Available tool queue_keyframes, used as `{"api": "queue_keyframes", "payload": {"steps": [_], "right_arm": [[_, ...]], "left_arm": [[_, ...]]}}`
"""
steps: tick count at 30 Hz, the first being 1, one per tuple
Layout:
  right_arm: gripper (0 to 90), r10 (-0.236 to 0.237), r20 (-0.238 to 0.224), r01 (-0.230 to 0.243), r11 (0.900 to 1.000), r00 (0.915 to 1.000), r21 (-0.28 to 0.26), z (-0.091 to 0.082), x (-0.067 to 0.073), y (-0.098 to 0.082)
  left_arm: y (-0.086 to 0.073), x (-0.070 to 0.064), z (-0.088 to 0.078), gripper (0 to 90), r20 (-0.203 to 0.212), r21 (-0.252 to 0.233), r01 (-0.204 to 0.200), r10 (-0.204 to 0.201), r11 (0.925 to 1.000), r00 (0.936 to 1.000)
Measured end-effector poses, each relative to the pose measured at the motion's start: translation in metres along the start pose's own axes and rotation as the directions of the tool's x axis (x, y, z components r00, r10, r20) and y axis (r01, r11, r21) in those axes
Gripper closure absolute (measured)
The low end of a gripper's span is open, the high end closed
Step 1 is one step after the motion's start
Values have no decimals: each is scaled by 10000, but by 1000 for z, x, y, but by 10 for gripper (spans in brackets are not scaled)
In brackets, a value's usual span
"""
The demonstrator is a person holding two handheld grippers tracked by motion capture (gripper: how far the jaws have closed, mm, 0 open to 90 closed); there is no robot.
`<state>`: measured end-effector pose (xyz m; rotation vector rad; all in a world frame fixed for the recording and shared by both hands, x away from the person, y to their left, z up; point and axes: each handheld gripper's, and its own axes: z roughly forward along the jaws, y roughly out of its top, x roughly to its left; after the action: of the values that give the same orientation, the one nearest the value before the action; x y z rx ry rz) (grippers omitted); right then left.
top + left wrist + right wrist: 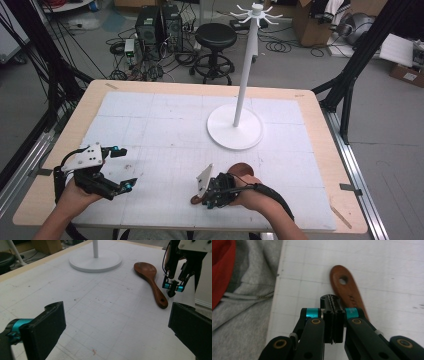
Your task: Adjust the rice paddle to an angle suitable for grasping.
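1. The right gripper (202, 192) hangs over the near edge of the table (320, 135), jaws pressed together on nothing, pointing down at the tail of the wooden spoon (151, 282).
2. The left gripper (125, 170) sits near the table's left edge, jaws wide and empty, well apart from the spoon.
3. I'd say this is the approach: the spoon lies flat and untouched on the white mat (165, 130).
4. The spoon's bowl points toward the white stand (235, 127); its holed handle end (343, 280) lies just ahead of the closed tips in the right gripper view.
5. Next, I reckon, the jaws must open and straddle the handle before any lift.
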<state>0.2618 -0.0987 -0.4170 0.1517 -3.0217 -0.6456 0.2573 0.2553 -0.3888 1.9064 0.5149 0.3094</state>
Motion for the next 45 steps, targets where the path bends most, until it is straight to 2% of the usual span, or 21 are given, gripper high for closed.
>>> {"api": "queue_keyframes", "payload": {"steps": [8,9,16,17,20,23,24,25,26,29,30,31,33,35,38,39,41,42,43,44,45], "right_arm": [[900,269,510,-272,9996,9983,61,3,-9,0],[900,518,576,-522,9986,9970,50,4,-14,-1],[900,1075,856,-1065,9942,9905,-161,5,-26,-1],[900,1375,963,-1361,9905,9858,-202,5,-31,0],[900,1552,1009,-1534,9878,9827,-258,6,-35,0],[900,2159,1223,-2130,9764,9687,-365,5,-44,-1],[900,2159,1223,-2130,9764,9687,-365,5,-44,-1],[900,2457,1505,-2421,9693,9576,-420,5,-49,-1],[900,2457,1505,-2421,9693,9576,-420,5,-49,-1],[900,3085,1748,-3034,9512,9350,-559,4,-57,-4],[900,3085,1748,-3034,9512,9350,-559,4,-57,-4],[900,3428,1765,-3367,9394,9227,-643,3,-60,-6],[900,3508,1759,-3437,9364,9198,-706,3,-62,-7],[900,3325,1837,-3257,9431,9250,-671,0,-61,-8],[900,3364,2065,-3245,9416,9188,-901,-7,-61,-11],[900,3550,2341,-3356,9344,9051,-1195,-15,-63,-17],[900,3897,2528,-3696,9208,8856,-1245,-19,-67,-24],[900,3897,2528,-3696,9208,8856,-1245,-19,-67,-24],[900,4066,2780,-3919,9135,8703,-1090,-20,-70,-30],[900,4066,2780,-3919,9135,8703,-1090,-20,-70,-30],[900,4314,2924,-4225,9012,8534,-964,-21,-73,-35]], "left_arm": [[0,0,1,17,41,67,-59,59,10000,10000],[0,0,1,17,0,67,-9,9,10000,10000],[0,0,1,17,15,124,-60,60,9999,10000],[0,0,1,17,5,102,-40,40,9999,10000],[0,0,1,17,2,90,-19,19,10000,10000],[0,0,1,17,6,121,-62,62,9999,10000],[0,0,1,17,6,121,-62,62,9999,10000],[0,0,1,17,23,123,-54,54,9999,10000],[0,0,1,17,23,123,-54,54,9999,10000],[0,0,1,17,24,122,-55,55,9999,10000],[0,0,1,17,25,129,-66,66,9999,10000],[0,0,1,17,28,123,-43,43,9999,10000],[0,0,1,17,42,132,-62,62,9999,10000],[0,0,1,17,42,126,-58,57,9999,10000],[0,0,1,17,39,126,-54,54,9999,10000],[0,0,1,17,46,139,-58,57,9999,10000],[0,-1,2,17,31,132,-56,55,9999,10000],[0,-1,2,17,31,132,-56,55,9999,10000],[0,-1,1,17,36,165,-84,83,9998,10000],[0,-1,1,17,36,165,-84,83,9998,10000],[0,-1,1,17,38,146,-73,72,9999,10000]]}}
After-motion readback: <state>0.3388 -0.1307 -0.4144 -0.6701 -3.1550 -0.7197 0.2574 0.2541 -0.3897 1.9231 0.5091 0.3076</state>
